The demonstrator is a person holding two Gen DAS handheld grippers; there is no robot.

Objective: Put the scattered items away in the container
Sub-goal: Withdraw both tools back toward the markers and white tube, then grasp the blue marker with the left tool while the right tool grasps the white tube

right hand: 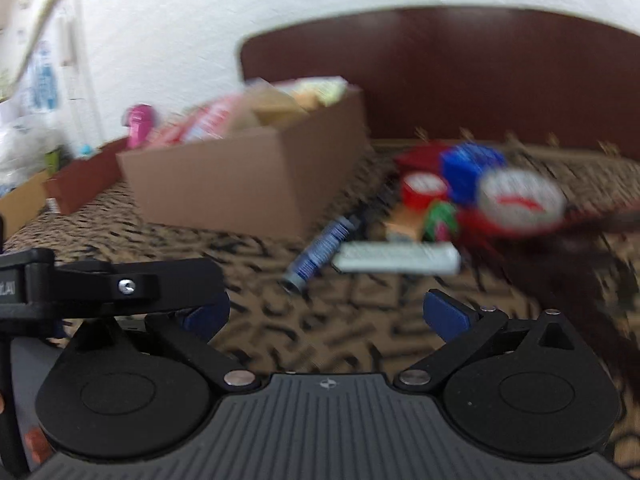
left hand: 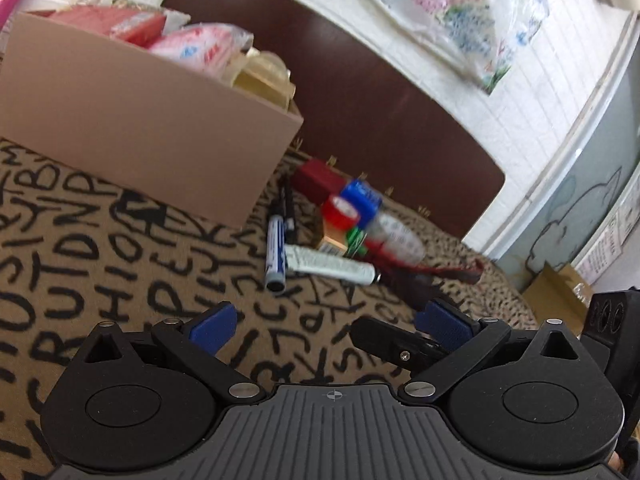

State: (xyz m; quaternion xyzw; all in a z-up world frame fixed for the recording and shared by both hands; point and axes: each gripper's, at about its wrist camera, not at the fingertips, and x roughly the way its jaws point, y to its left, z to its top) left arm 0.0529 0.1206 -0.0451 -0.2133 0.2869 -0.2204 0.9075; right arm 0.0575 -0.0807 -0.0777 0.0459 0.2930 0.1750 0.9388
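A brown cardboard box (left hand: pixel 132 128) stands on the letter-print cloth, filled with packets; it also shows in the right wrist view (right hand: pixel 240 184). To its right lies a pile: a blue marker (left hand: pixel 276 256) (right hand: pixel 320 252), a white tube (left hand: pixel 332 266) (right hand: pixel 396 260), a red tape roll (left hand: pixel 340 212) (right hand: pixel 424 190), a blue tape roll (left hand: pixel 362 200) (right hand: pixel 468 172), a clear bottle (left hand: pixel 396 236) and a dark red strap (left hand: pixel 440 272). My left gripper (left hand: pixel 326 324) is open and empty, short of the marker. My right gripper (right hand: pixel 324 316) is open and empty, facing the pile.
A dark brown headboard (left hand: pixel 360 80) backs the surface against a white wall. A flowered plastic bag (left hand: pixel 460 8) hangs above. Smaller boxes (right hand: pixel 80 184) sit left of the main box. The right gripper's finger (left hand: pixel 396 344) shows in the left wrist view.
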